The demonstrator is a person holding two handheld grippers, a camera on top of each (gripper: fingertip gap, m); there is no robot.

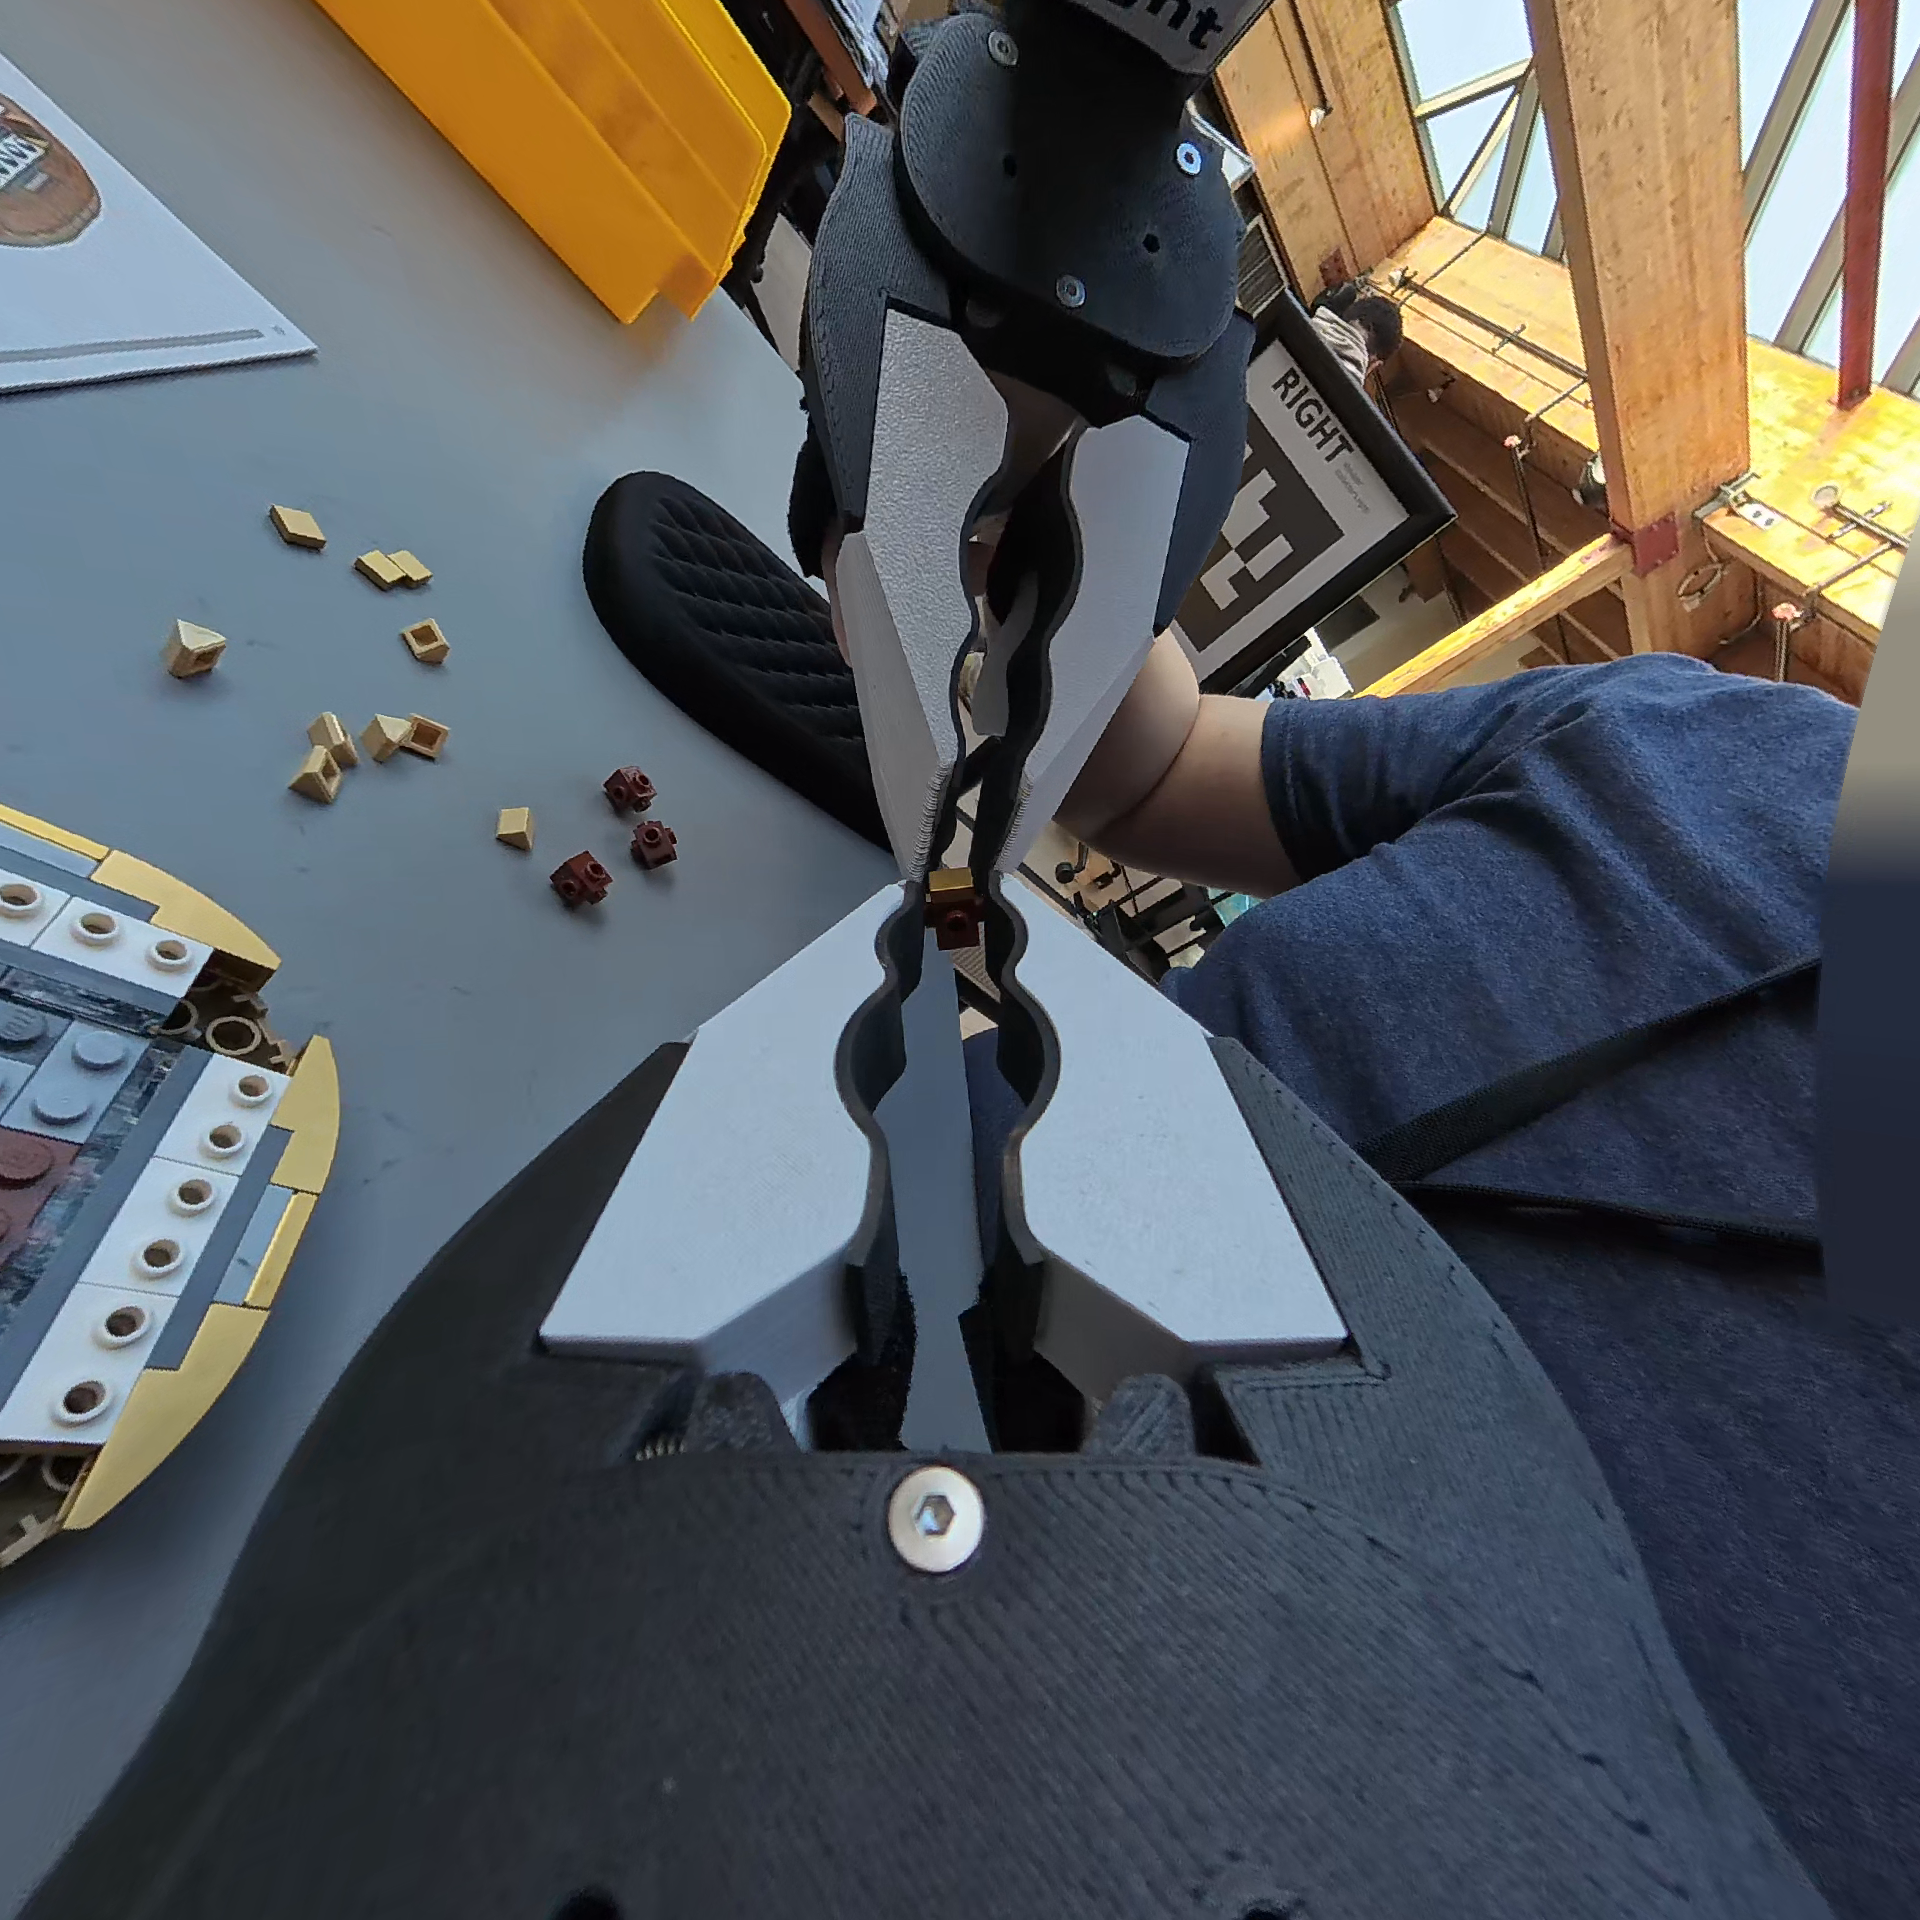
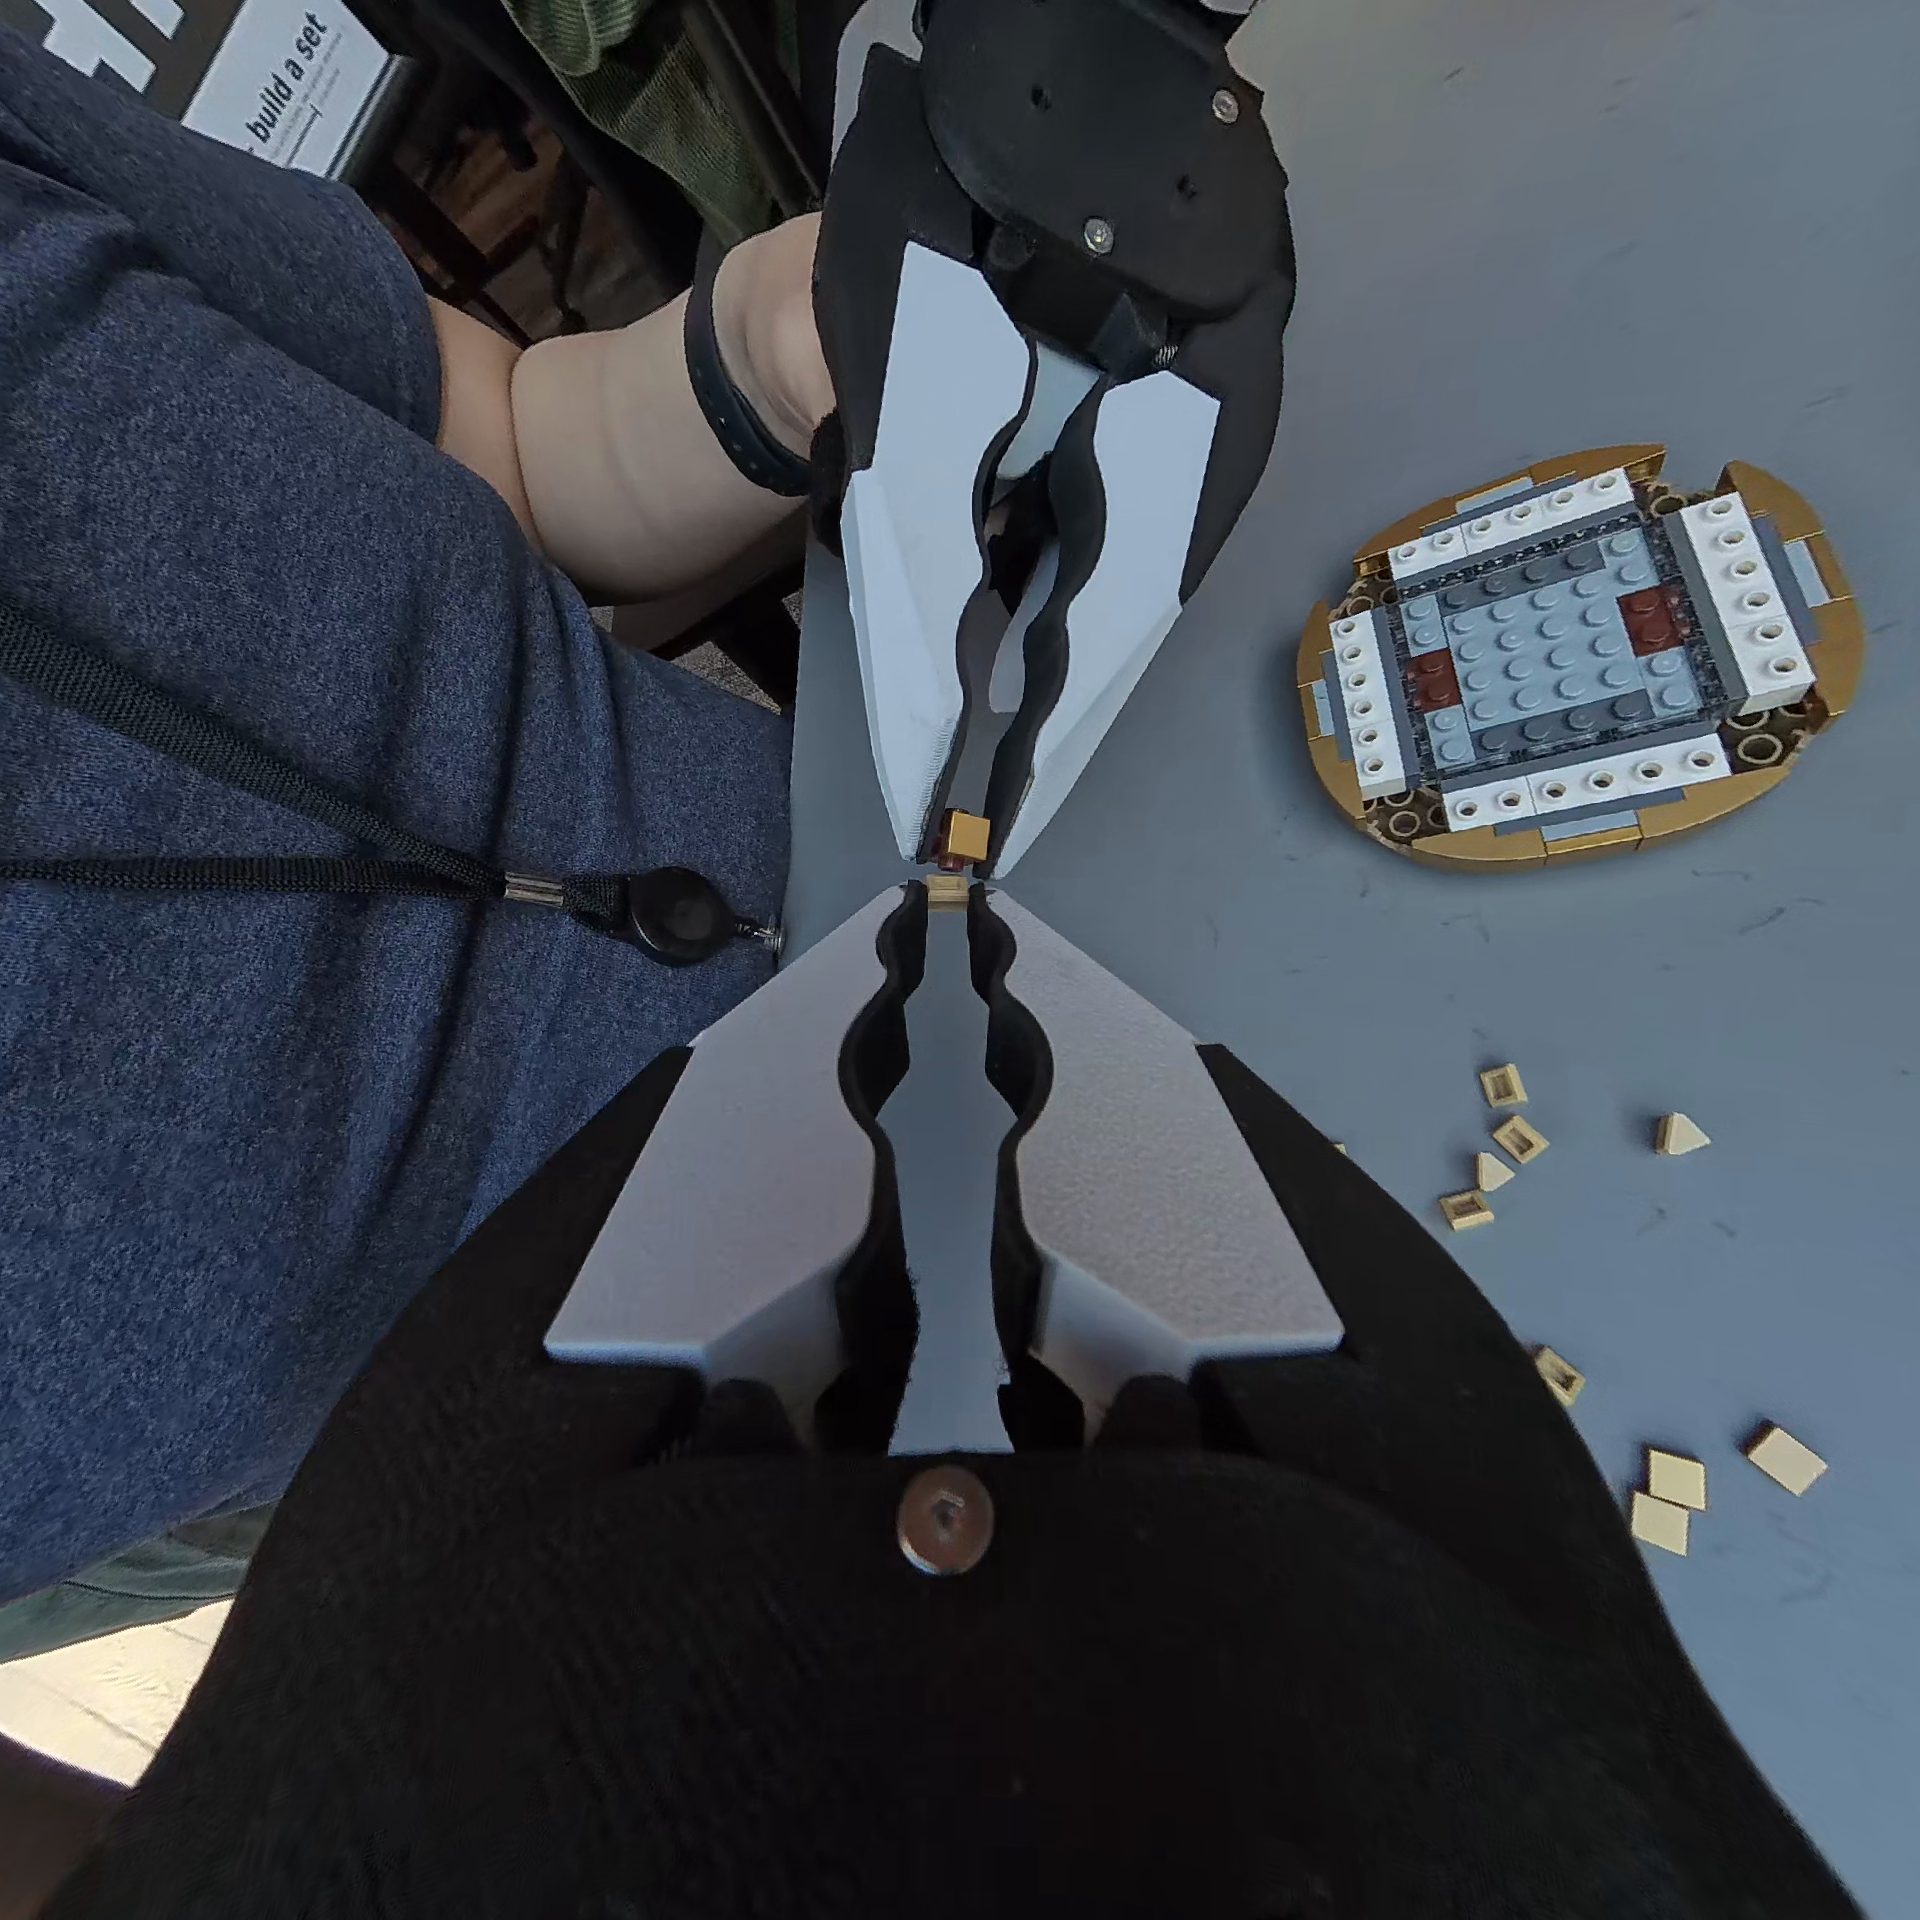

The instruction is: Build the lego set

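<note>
Grippers meet tip to tip above the desk [image 1: 468,436] edge, in front of your lap. Your left gripper [image 1: 953,920] pinches a small reddish-brown studded brick with a gold piece on it [image 1: 952,906]. Your right gripper [image 2: 945,891] pinches a tan tile [image 2: 944,889], almost touching that gold piece. The oval gold-rimmed lego build [image 2: 1579,665] lies well apart, with loose tan slopes [image 1: 332,748] nearby.

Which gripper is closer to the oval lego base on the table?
Hard to call. Left gripper and right gripper meet tip to tip above the table edge, both apart from the oval lego base, each holding a small piece.
</note>
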